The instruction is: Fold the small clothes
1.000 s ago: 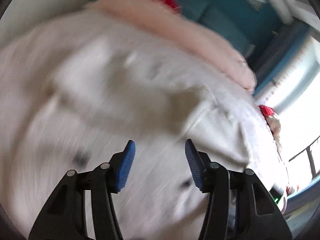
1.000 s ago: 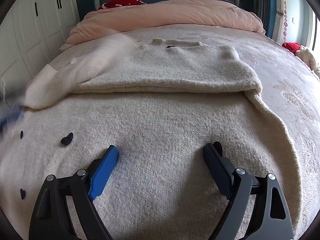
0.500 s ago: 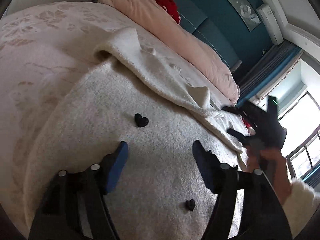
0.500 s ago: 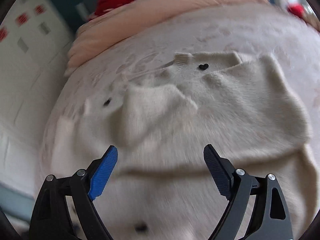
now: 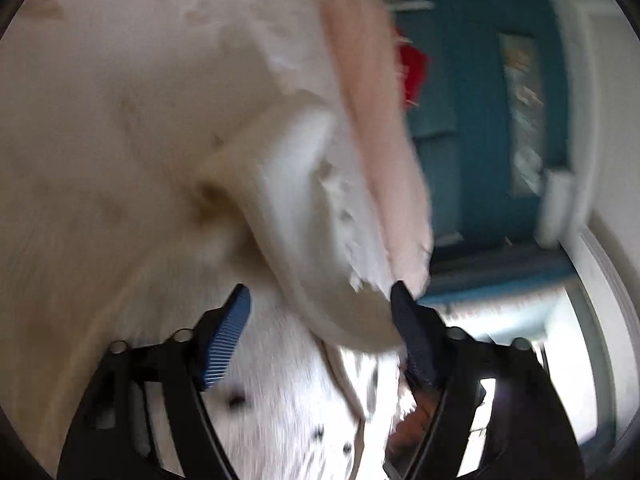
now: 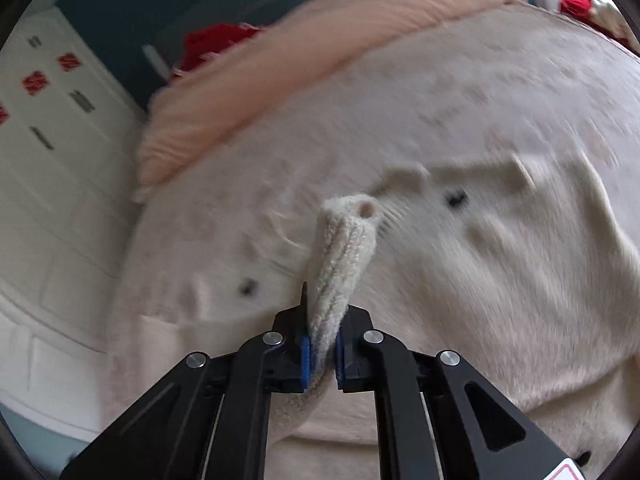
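- The sweater (image 6: 500,280) is a cream, fuzzy knit scattered with small dark marks, which look heart-shaped though blur makes that uncertain.
- It lies spread across the bed (image 6: 440,92), its body partly folded, with layers overlapping.
- One ribbed edge of it is gathered into a thick bunch that rises off the bed, pinched at its lower end.
- In the left wrist view, a folded flap of the sweater (image 5: 304,216) shows as a pale, badly blurred band.
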`<state>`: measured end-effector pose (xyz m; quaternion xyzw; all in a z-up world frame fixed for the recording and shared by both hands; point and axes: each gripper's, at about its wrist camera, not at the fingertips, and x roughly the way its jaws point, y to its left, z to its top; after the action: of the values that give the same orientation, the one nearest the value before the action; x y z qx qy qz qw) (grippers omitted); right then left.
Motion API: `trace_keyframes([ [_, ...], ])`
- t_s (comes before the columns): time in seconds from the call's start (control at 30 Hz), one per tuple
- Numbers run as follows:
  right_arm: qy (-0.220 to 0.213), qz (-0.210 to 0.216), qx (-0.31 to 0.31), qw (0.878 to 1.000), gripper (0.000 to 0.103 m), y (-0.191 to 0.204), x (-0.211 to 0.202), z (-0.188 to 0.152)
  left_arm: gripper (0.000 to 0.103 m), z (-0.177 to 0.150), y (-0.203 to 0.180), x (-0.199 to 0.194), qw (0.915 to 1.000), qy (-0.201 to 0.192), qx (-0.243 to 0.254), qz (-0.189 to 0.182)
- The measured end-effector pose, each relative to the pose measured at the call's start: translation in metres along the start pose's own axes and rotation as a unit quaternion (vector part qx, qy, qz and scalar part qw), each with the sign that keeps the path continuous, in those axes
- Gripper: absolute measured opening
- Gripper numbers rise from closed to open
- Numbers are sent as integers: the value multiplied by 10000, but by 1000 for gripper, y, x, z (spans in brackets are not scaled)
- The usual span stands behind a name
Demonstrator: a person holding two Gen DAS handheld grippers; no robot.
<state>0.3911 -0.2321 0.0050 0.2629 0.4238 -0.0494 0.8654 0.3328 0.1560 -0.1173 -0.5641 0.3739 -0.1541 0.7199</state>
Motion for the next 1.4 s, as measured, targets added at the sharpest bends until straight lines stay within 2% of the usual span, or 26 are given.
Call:
trace_keyframes([
  [0.07,-82,204,-228,9995,8,12,-15,15,40,11,-5,15,9998,-56,-168,60],
  [0.1,-230,317,-433,9983,8,21,-29,25,18,17,-11,22,9997,-63,-176,144],
  [0.13,-374,393,-566,9969,8,26,-41,34,10,21,-16,26,9996,-80,-153,207],
  [0.23,-933,572,-732,9913,7,19,-82,59,8,29,-32,24,9985,-399,-55,360],
  [0.3,-1130,352,-713,9904,7,-11,-94,60,8,23,-38,23,9975,-467,185,494],
  [0.33,-1044,52,-669,9923,7,-35,-85,54,8,17,-39,27,9959,-406,424,691],
  [0.4,-542,-555,-424,9961,7,-88,-51,35,8,-1,-30,42,9893,-285,822,1168],
  [0.43,-187,-921,-237,9953,7,-119,-30,22,7,-7,-21,47,9866,-247,898,1337],
  [0.47,47,-1105,-83,9938,7,-139,-18,12,7,-14,-9,50,9854,-244,953,1392],
  [0.5,252,-1074,193,9937,6,-163,-7,-1,7,-18,-8,49,9833,-381,1177,1331],
  [0.53,155,-848,351,9957,6,-172,-9,-6,7,-23,-12,48,9783,-495,1508,1332],
  [0.57,51,-740,391,9965,6,-173,-13,-8,7,-28,-14,48,9726,-529,1776,1405],
  [0.63,-59,-579,268,9979,6,-162,-19,-1,7,-29,-12,46,9718,-592,1843,1345],
  [0.7,-436,-362,37,9984,7,-146,-34,5,7,-30,-12,45,9695,-632,1950,1345],
  [0.73,-566,-407,-127,9975,7,-141,-37,3,7,-32,-12,44,9675,-661,2015,1374],
  [0.77,-416,-665,-342,9963,7,-142,-26,1,7,-33,-12,45,9657,-688,2072,1408],
  [0.83,50,-901,-350,9953,7,-157,1,-6,7,-33,-12,47,9639,-714,2128,1431],
  [1.03,-102,-513,-51,9986,14,-161,-19,-6,7,-44,-11,53,9570,-799,2324,1543],
  [1.1,-332,-528,-44,9980,24,-167,-42,-5,7,-45,-11,54,9559,-808,2351,1563],
  [1.13,-441,-512,-27,9977,25,-168,-48,-4,7,-46,-12,55,9550,-816,2373,1584],
  [1.17,-502,-476,13,9976,35,-170,-55,-5,7,-46,-13,55,9537,-827,2402,1611],
  [1.2,-422,-437,63,9981,49,-173,-52,-1,7,-48,-13,57,9529,-837,2418,1626],
  [1.27,-30,-502,125,9987,54,-177,-31,6,7,-48,-13,57,9526,-842,2426,1632],
  [1.33,128,-549,128,9983,53,-174,-23,-1,7,-48,-14,57,9523,-841,2429,1645],
  [1.37,110,-578,87,9982,39,-174,-23,-5,7,-48,-14,57,9521,-840,2431,1652],
  [1.4,59,-610,-2,9981,9,-169,-22,-5,7,-47,-14,57,9520,-840,2432,1656],
])
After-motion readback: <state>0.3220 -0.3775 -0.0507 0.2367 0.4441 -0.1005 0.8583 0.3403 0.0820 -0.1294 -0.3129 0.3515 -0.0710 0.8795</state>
